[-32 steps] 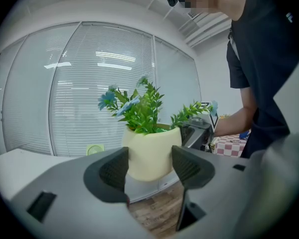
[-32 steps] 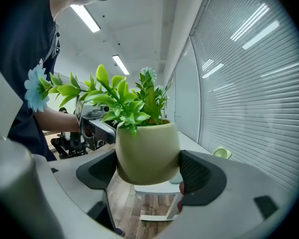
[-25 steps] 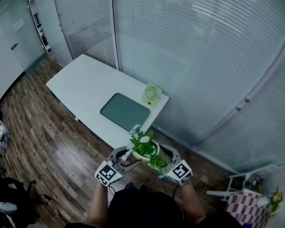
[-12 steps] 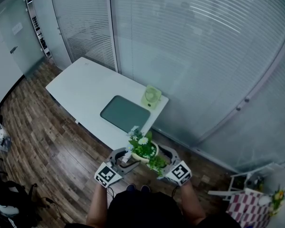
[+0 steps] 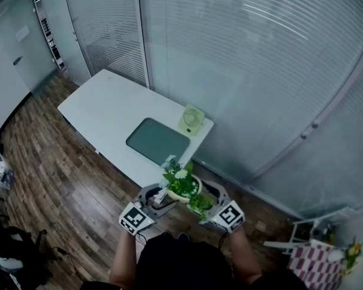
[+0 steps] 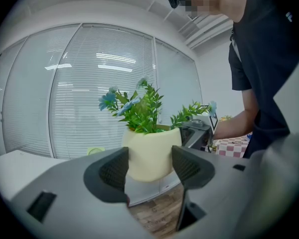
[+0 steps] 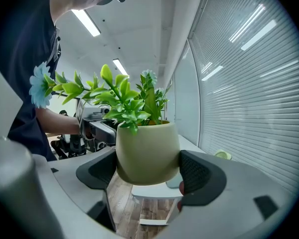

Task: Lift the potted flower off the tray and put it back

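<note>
The potted flower (image 5: 182, 186), a cream pot of green leaves with pale blue and white blooms, hangs in the air off the table's near corner. My left gripper (image 5: 160, 199) and right gripper (image 5: 208, 202) hold it from opposite sides. In the left gripper view the pot (image 6: 150, 152) sits squeezed between the dark pads of the left gripper (image 6: 149, 172). The right gripper view shows the pot (image 7: 147, 152) clamped by the right gripper (image 7: 147, 172) the same way. The grey-green tray (image 5: 157, 141) lies bare on the white table (image 5: 103, 110), beyond the pot.
A small green desk fan (image 5: 192, 121) stands at the table's right edge beside the tray. Glass walls with blinds run behind the table. Wooden floor lies under the pot. A checked-cloth stand (image 5: 314, 261) with another plant is at the lower right.
The pot and both grippers have drifted slightly up and toward the table; the hold is unchanged.
</note>
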